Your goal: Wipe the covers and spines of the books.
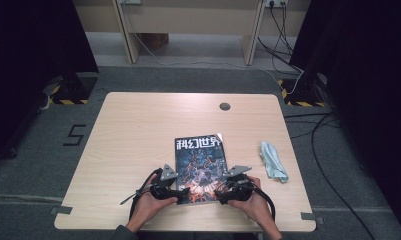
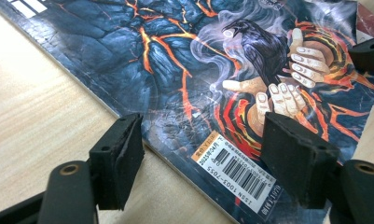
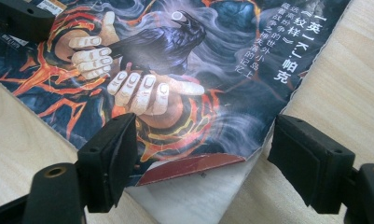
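On the worktop (image 1: 138,125), magazine (image 1: 200,160) lying flat, left gripper (image 1: 180,191) jaws apart astride its near left corner, right gripper (image 1: 222,195) jaws wide at its curled right corner, crumpled cloth (image 1: 274,161) nearby.

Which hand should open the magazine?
Probably the right. Its tongs sit at the magazine corner where the cover already curls up off the pages. The left tongs face the flat spine corner.

In the high view, both grippers covered the magazine's (image 1: 200,162) near corners. Each gripper view cut the magazine off at its top edge. The small round thing (image 1: 224,106) on the tabletop (image 1: 133,130) was too small to identify.
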{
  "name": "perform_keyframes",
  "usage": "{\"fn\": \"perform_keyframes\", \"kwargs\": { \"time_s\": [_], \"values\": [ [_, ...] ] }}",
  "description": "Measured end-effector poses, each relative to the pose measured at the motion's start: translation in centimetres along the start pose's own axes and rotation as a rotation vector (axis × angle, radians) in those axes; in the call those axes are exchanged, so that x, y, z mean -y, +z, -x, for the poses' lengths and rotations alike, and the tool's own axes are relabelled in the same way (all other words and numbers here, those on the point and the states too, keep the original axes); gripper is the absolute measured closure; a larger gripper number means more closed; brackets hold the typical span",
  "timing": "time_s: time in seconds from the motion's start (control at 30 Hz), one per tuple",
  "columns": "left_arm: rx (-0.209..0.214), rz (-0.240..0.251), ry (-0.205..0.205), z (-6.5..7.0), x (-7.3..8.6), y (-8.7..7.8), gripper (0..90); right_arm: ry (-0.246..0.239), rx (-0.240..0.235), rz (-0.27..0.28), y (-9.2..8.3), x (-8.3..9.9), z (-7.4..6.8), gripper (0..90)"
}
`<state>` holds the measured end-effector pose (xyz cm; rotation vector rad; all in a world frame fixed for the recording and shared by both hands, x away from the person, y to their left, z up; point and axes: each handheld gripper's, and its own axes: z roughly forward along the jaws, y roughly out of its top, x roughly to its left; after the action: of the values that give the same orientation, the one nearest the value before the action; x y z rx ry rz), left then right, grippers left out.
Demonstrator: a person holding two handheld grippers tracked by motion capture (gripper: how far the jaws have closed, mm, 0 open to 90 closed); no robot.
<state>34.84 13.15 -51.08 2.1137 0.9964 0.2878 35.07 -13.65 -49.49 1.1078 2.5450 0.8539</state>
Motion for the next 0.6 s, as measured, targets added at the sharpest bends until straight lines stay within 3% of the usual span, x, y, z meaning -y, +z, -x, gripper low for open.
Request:
{"fn": "perform_keyframes", "kwargs": {
  "time_s": [0.2,0.3,0.6],
  "values": [
    [-0.002,0.009,0.007,-0.4,-0.1,0.1,31.0,-0.017,0.037,0.006,0.2,-0.3,-0.5,23.7],
    [-0.019,0.035,-0.015,-1.2,-0.2,0.4,34.4,-0.028,0.062,0.021,0.5,-0.7,-0.7,24.0],
    [-0.076,0.045,-0.027,-2.3,-0.8,0.7,37.2,-0.014,0.057,0.054,2.1,-2.3,0.4,24.2]
  ]
}}
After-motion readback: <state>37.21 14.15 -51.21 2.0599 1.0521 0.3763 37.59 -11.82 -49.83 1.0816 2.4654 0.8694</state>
